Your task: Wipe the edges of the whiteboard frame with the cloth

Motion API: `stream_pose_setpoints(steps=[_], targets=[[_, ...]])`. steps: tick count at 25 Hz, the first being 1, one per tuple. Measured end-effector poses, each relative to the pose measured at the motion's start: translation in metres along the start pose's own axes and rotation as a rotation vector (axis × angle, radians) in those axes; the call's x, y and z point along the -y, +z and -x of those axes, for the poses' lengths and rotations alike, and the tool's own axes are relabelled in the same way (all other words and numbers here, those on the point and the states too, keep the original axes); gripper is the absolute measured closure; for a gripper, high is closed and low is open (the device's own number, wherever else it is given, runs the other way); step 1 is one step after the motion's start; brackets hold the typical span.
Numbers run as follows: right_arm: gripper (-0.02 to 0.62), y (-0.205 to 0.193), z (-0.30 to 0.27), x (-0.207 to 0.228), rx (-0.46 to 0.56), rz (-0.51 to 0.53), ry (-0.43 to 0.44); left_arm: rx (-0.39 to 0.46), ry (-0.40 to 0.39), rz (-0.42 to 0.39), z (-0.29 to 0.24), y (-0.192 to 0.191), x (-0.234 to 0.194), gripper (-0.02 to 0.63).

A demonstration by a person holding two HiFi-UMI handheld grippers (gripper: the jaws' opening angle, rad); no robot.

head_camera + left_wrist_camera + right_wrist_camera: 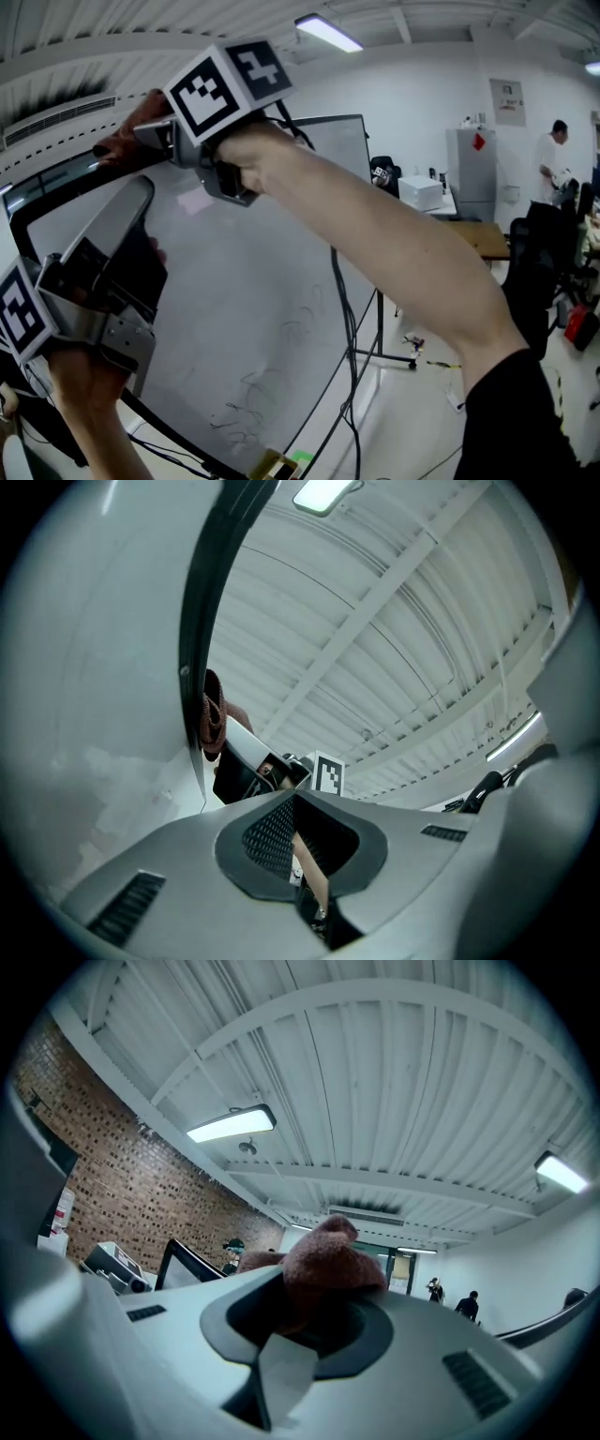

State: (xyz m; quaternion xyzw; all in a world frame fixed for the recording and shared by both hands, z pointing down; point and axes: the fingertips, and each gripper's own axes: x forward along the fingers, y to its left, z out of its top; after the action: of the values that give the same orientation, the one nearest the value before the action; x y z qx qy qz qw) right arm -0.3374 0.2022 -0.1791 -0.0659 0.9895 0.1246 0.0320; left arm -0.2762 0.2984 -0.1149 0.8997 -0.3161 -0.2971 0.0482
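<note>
The whiteboard (pixel 244 309) fills the head view. Its black frame (pixel 42 192) runs up toward 11 o'clock, where the cloth (pixel 120 141) sits against it. The cloth looks soft and light, and it is pinched in a bunch by the right gripper (pixel 150 139). The left gripper (pixel 295 803), at 8 o'clock, is closed on nothing.
</note>
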Motion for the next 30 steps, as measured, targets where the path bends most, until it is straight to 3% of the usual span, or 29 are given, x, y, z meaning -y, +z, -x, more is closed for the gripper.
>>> stream_pose_setpoints(steps=[9,17,30], targets=[[0.503,-0.017,0.018,0.037,-0.020,0.031,0.007,0.012,0.041,0.018,-0.038,-0.031,-0.028,0.609],[0.505,-0.054,0.063,0.119,-0.027,-0.001,0.006,0.037,0.083,0.003,-0.104,-0.089,-0.063,0.609],[0.503,-0.039,0.054,0.102,-0.016,-0.021,0.014,0.042,0.105,0.009,-0.105,-0.089,-0.061,0.609]])
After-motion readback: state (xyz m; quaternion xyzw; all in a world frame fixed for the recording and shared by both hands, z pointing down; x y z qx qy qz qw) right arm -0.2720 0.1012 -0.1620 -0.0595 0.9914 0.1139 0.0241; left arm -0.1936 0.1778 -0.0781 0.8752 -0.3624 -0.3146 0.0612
